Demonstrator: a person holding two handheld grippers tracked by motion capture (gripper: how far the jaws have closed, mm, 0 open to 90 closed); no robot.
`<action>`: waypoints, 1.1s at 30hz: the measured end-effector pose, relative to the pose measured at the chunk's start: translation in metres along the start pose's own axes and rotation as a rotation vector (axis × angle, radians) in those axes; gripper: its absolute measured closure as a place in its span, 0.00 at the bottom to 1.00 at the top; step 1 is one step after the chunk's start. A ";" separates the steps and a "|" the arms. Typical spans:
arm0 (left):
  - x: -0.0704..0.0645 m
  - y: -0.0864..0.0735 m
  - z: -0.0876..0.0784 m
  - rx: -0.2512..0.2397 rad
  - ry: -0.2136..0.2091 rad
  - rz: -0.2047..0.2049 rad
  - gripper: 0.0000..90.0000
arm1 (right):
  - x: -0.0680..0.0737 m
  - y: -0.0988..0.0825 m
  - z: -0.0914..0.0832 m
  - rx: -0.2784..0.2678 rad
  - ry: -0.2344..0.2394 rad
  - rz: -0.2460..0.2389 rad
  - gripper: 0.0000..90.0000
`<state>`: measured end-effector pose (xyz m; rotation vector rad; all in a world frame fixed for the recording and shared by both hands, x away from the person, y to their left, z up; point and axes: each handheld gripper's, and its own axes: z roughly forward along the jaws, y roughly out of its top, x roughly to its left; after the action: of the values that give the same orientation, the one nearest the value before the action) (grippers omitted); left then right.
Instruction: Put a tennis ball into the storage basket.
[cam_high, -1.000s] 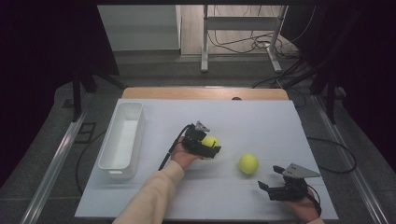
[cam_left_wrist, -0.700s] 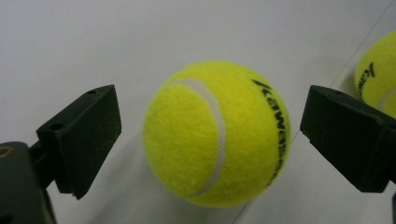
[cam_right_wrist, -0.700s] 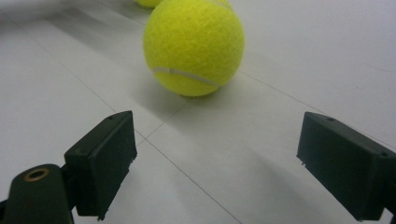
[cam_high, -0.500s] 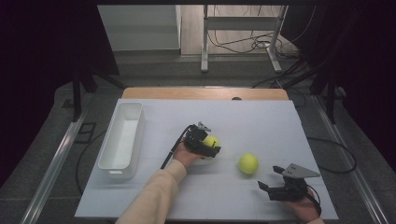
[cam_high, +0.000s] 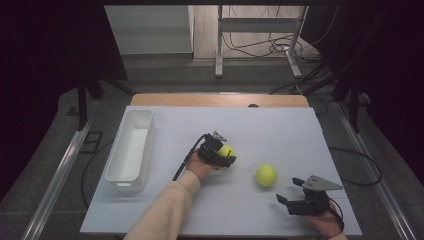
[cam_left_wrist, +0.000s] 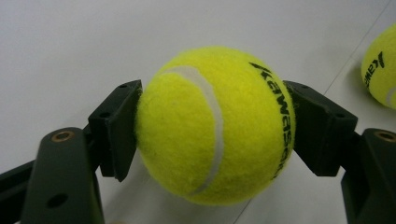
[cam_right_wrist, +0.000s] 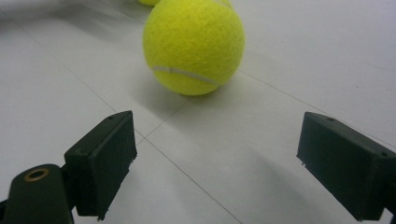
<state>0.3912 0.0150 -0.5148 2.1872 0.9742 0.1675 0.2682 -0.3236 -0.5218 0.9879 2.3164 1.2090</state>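
**Mia:** What is the left hand-held gripper (cam_high: 226, 154) doing?

**Ben:** Its jaws have just been closing, and now they squeeze a tennis ball (cam_left_wrist: 215, 125) between them. One pad presses at 9 o'clock on the ball and the other at 3 o'clock.

**Mia:** Where is that ball?

**Ben:** Near the middle of the worktop (cam_high: 280, 125), and I think it sits low on it. A second tennis ball (cam_high: 266, 175) lies just beside it, at about 4 o'clock.

**Mia:** How should the lift go?

**Ben:** I think slow and straight up is best. The ball is round and fuzzy, so it may slip if the pads let go a bit. Keep the squeeze even. The white bin (cam_high: 131, 149) waits well apart at 9 o'clock, so that is likely where it goes.

**Mia:** And the right hand-held gripper (cam_high: 290, 196)?

**Ben:** Its jaws are wide apart with nothing in them. It points at the second ball.

**Mia:** What about the room?

**Ben:** The worktop is pale and smooth with thin lines. Behind it are a dark floor, cables and metal table legs (cam_high: 257, 42).
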 end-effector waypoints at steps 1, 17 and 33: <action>0.000 0.000 0.000 0.000 0.003 0.002 0.29 | 0.000 0.000 0.000 0.000 0.000 0.000 0.14; -0.005 0.003 -0.022 -0.067 -0.010 0.014 0.29 | 0.000 0.000 0.000 -0.004 -0.003 0.002 0.14; -0.008 0.004 -0.038 -0.105 -0.008 0.025 0.29 | -0.001 0.000 -0.001 -0.007 -0.010 0.005 0.14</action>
<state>0.3734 0.0293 -0.4838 2.1038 0.9132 0.2164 0.2682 -0.3247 -0.5212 0.9959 2.3023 1.2108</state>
